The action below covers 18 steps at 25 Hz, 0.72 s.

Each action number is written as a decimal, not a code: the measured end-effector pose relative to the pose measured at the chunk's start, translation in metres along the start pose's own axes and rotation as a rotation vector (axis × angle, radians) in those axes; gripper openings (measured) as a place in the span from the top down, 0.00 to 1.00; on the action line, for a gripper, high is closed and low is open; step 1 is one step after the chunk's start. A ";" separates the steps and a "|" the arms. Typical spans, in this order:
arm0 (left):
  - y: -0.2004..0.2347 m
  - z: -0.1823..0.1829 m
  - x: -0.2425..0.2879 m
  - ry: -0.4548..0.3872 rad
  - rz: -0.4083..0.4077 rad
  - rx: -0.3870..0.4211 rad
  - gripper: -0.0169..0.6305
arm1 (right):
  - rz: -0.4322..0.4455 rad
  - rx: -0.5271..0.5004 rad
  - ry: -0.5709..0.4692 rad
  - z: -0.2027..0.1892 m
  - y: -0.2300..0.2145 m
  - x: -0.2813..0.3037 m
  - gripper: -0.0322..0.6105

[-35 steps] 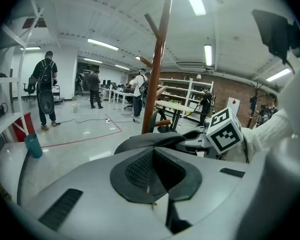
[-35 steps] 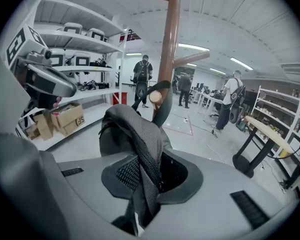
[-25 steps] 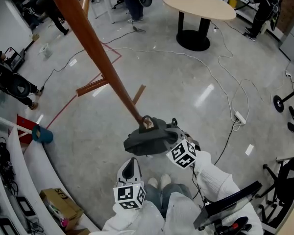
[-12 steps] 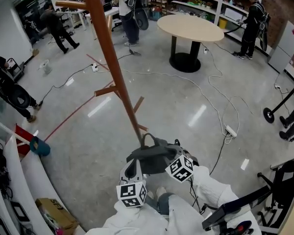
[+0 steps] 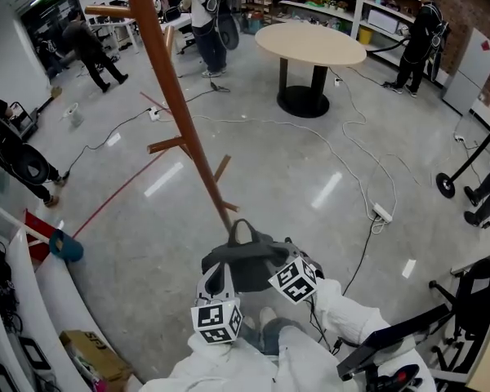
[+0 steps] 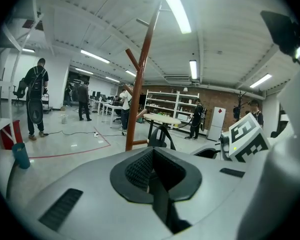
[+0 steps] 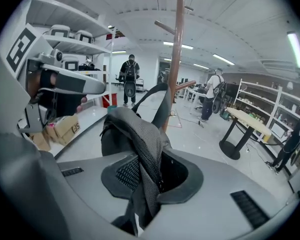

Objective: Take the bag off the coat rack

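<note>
The brown wooden coat rack (image 5: 175, 104) rises from just ahead of me and leans across the head view. A dark grey bag (image 5: 241, 266) hangs below its foot, apart from the pegs, its handle loop sticking up. My right gripper (image 5: 273, 261) is shut on the bag's mesh strap (image 7: 145, 149), which runs down between its jaws, the bag's body bulging just beyond them. My left gripper (image 5: 218, 272) sits beside the bag on the left, shut with nothing in it (image 6: 150, 176). The pole (image 7: 177, 49) stands behind the bag.
A round table (image 5: 310, 43) stands at the back, with people around it and at the desks. Cables (image 5: 367, 170) and a power strip (image 5: 381, 213) lie on the floor to the right. A white shelf (image 5: 33, 300), a teal cup (image 5: 68, 247) and a cardboard box (image 5: 98, 358) are at the left.
The bag, held in my right gripper, has come away from the pole and closer to my body. The head view has tilted up. My left gripper stays beside the bag.
</note>
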<state>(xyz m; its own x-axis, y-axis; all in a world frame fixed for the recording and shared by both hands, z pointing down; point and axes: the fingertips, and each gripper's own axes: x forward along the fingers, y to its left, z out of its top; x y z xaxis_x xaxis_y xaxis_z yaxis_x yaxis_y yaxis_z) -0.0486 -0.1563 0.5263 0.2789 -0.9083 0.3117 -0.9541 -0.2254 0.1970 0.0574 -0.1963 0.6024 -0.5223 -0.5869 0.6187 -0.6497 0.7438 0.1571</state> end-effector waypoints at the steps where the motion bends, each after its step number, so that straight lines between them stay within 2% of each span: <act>1: -0.001 0.001 0.000 -0.002 -0.003 0.002 0.97 | -0.003 0.004 -0.005 0.004 0.001 -0.001 0.83; 11: -0.005 0.021 -0.031 -0.075 -0.072 0.030 0.97 | -0.075 0.006 -0.029 0.037 0.029 -0.022 0.83; 18: 0.021 0.004 -0.087 -0.057 -0.089 0.035 0.97 | -0.153 0.071 -0.007 0.032 0.072 -0.035 0.83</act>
<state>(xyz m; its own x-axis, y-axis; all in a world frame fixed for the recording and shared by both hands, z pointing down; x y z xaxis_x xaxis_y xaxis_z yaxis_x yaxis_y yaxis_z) -0.0934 -0.0831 0.4998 0.3571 -0.9025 0.2408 -0.9293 -0.3172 0.1890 0.0108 -0.1325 0.5678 -0.4182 -0.6937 0.5864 -0.7589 0.6216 0.1943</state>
